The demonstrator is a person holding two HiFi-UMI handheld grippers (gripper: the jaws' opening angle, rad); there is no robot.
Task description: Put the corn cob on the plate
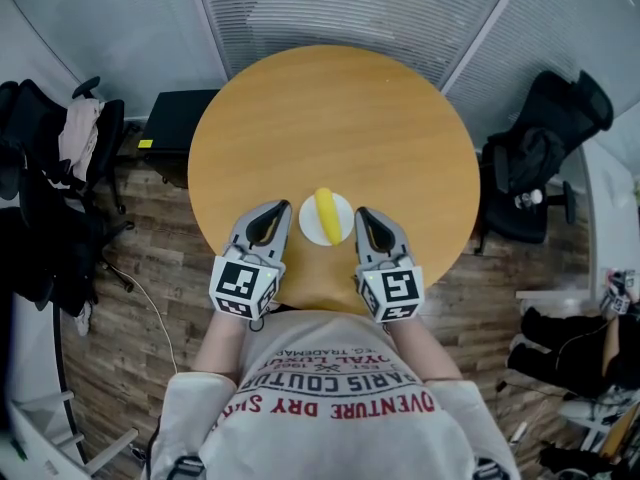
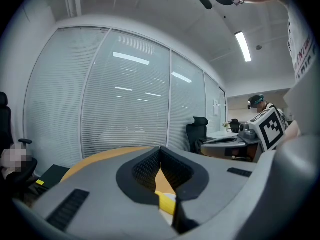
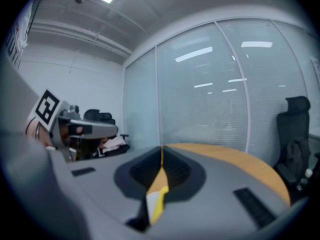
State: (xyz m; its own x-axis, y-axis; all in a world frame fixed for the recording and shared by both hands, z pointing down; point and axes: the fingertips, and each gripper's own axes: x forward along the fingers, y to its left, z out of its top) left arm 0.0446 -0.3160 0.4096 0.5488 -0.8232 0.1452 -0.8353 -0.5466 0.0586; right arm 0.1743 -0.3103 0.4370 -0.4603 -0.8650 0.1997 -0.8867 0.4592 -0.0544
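Observation:
The yellow corn cob (image 1: 326, 215) lies on a small white plate (image 1: 310, 226) near the front edge of the round wooden table (image 1: 340, 118). My left gripper (image 1: 279, 208) sits just left of the plate and my right gripper (image 1: 361, 211) just right of it. Both are shut and hold nothing. In the left gripper view the jaws (image 2: 160, 147) meet at the tips, and the corn cob (image 2: 166, 202) and a sliver of plate (image 2: 168, 218) show through the gap below. The right gripper view shows its own jaws (image 3: 161, 149) the same way, with the corn cob (image 3: 159, 204) and the plate (image 3: 150, 199) beyond.
A black office chair (image 1: 545, 158) stands to the table's right. Another chair draped with clothes (image 1: 60, 158) is at the left, and a black box (image 1: 175, 123) rests on the wooden floor beside the table. Glass walls with blinds close off the far side.

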